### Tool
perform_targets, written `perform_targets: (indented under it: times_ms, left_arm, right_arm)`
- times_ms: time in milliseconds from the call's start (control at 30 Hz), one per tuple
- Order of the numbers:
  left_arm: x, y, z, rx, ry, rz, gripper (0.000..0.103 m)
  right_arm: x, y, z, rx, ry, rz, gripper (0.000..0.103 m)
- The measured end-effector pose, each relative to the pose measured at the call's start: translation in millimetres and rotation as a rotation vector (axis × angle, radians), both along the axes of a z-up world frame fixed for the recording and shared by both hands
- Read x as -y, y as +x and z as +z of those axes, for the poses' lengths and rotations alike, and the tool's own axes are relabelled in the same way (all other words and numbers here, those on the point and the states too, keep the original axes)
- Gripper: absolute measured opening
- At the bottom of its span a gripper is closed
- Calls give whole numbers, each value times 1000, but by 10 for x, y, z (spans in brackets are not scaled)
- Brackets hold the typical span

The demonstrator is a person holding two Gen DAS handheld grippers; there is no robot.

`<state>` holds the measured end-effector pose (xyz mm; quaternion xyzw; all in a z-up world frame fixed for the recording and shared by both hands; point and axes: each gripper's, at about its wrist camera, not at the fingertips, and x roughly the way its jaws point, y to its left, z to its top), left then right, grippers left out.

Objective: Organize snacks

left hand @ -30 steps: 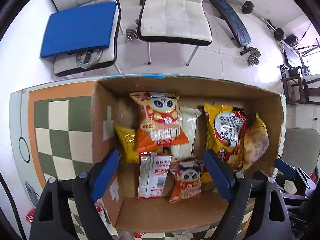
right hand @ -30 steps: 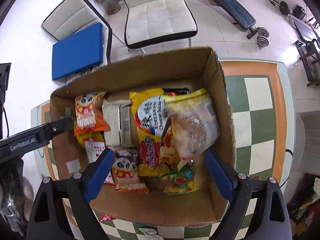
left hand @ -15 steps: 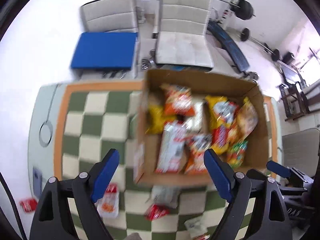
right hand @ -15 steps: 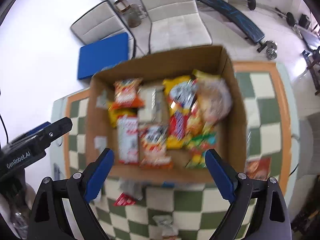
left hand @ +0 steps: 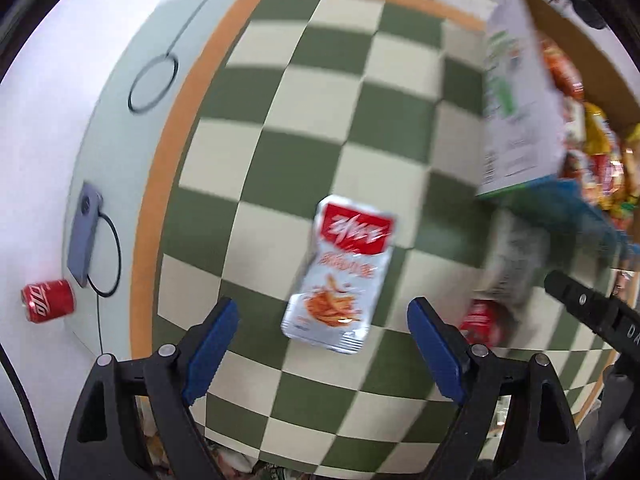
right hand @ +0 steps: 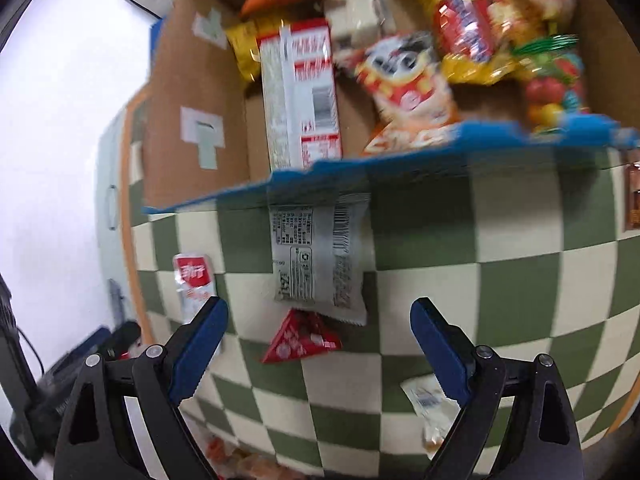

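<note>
Left wrist view: the left gripper [left hand: 322, 338] is hanging with fingers wide and empty; a glossy silver-and-red snack sachet [left hand: 340, 274] is lying flat between them on the checkered bench [left hand: 288, 120]; a red can [left hand: 48, 300] is lying at 9 o'clock.
Right wrist view: the right gripper [right hand: 318, 338] is spreading its fingers wide, empty; a crinkled grey packet [right hand: 318, 254] and a red triangular pack [right hand: 300, 338] are lying below the cardboard box [right hand: 184, 92] at 12 o'clock, which is holding snacks.

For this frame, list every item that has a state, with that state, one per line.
left gripper: open, empty, above the silver-and-red packet
right gripper: open, empty
silver-and-red packet: flat on the checkered table, outside the box
grey packet: back side up, against the box
red triangular packet: on the table
cardboard box: open, holding snacks
</note>
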<state>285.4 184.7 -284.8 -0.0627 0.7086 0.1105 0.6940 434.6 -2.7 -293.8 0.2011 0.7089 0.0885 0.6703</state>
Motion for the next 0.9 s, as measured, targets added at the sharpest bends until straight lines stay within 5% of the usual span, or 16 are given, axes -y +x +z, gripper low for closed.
perform_targets:
  times_ms: [433,667,767,833,900]
  left_arm:
    - [33,136,-891,-171,-87,-113,89]
    - [68,161,-902,-151,-105,-131,89]
    - [101,94,-845,-121,-102,-133,79]
    - [143,37,-772,-107,-98,-141,62]
    - [209,-24,-731,-105,-93,-151,60]
  right_arm:
    - [-463,180,-541,-26,-166,-65,95]
    - [-534,158,-572,-37,-189,-64,94]
    - [-580,120,-585,-32,-215,-54,94]
    - [-609,85,-596,-31,-241,-41,91]
    - [-679,13,-611,-29,-247,-33,84]
